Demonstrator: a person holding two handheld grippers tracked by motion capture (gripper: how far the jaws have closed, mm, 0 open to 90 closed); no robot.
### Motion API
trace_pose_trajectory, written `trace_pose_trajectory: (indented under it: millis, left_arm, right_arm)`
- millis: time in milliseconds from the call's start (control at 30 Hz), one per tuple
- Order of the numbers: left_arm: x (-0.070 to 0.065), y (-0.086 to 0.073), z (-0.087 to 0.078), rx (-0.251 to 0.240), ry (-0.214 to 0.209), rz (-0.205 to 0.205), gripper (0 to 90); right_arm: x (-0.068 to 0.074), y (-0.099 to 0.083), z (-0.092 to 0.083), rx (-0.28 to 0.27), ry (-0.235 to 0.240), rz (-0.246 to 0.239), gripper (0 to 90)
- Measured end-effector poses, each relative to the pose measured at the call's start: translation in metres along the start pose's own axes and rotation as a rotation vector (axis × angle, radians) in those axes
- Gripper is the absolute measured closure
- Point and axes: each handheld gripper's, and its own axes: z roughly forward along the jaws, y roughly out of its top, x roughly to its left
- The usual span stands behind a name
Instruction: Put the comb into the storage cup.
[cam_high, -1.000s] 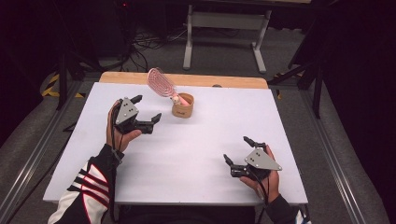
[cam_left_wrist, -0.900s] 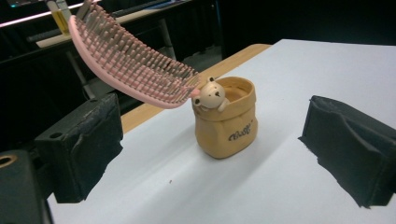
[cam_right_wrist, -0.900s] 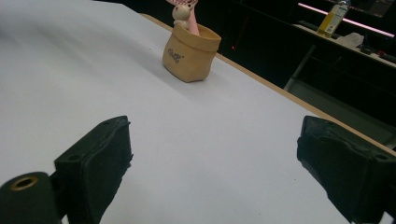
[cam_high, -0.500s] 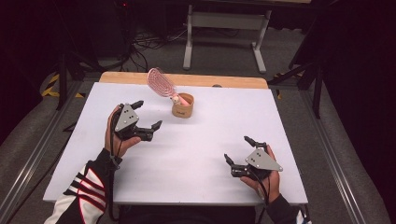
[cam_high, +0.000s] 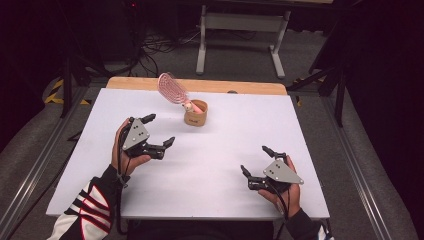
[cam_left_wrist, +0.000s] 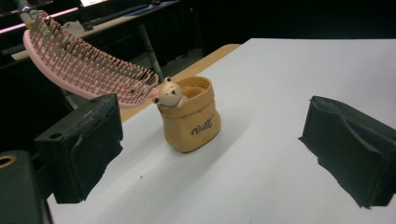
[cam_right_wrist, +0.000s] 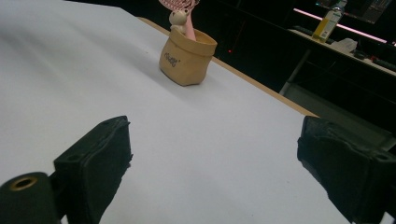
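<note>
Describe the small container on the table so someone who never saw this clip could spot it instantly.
On the white table, look toward the far edge, near the wooden strip. There stands a tan pouch-shaped cup, ahead of the left hand-held gripper. A pink hairbrush leans out of it and a little bear figure peeks over its rim.
</note>
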Motion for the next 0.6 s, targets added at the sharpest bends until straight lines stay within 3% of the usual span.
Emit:
trace_pose_trajectory:
  millis: [467, 600]
  left_arm:
    - [-0.012, 0.006, -0.011, -0.016, -0.035, 0.02, 5.3]
    - [-0.017, 0.007, -0.015, -0.011, -0.032, 0.047, 5.4]
  right_arm:
    - [0.001, 0.001, -0.001, -0.004, 0.0, -0.001, 10.3]
    - [0.002, 0.002, -0.001, -0.007, 0.002, -0.003, 10.3]
